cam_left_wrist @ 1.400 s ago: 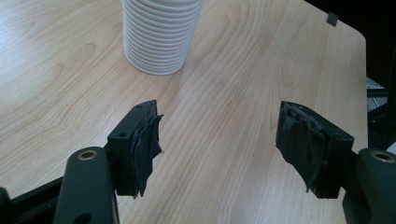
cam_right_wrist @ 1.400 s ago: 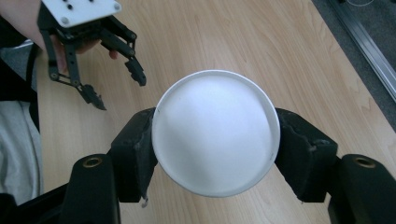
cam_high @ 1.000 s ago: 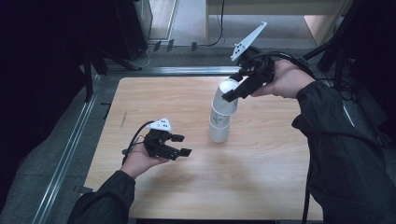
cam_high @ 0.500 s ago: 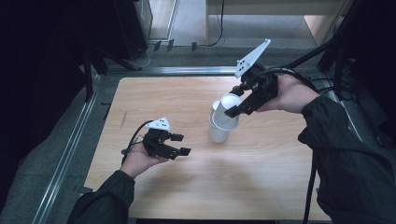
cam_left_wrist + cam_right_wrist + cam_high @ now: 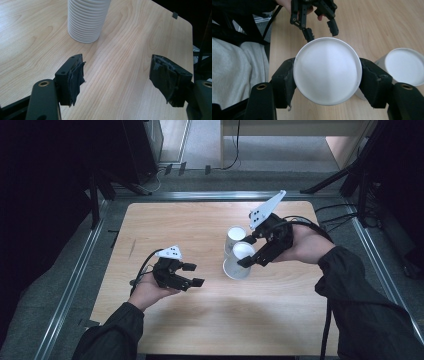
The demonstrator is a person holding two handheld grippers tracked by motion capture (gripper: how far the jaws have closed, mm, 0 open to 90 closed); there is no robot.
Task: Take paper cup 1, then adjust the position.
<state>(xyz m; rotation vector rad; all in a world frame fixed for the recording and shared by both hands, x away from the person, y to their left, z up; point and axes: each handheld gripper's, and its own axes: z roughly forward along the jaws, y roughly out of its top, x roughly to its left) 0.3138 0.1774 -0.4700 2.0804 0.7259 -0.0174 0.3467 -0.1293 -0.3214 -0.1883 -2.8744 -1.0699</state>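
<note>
Fingers (image 5: 284, 82) of the right gripper (image 5: 255, 254) are closed on a white paper cup (image 5: 327, 71), one pad on each side of its wall, and its inside looks empty. In the high view this cup is at about 3 o'clock from the table (image 5: 165, 220) centre, just at 5 o'clock from the stack of cups (image 5: 235, 239), which stands upright on the wood. I judge that the step in hand is separating one cup from the stack and carrying it away; the next move calls for setting it down upright on a free place, without squeezing the thin wall. Left gripper (image 5: 187, 276) rests at about 8 o'clock, jaws spread wide and holding nothing, pointing toward the ribbed stack base (image 5: 86, 20).
</note>
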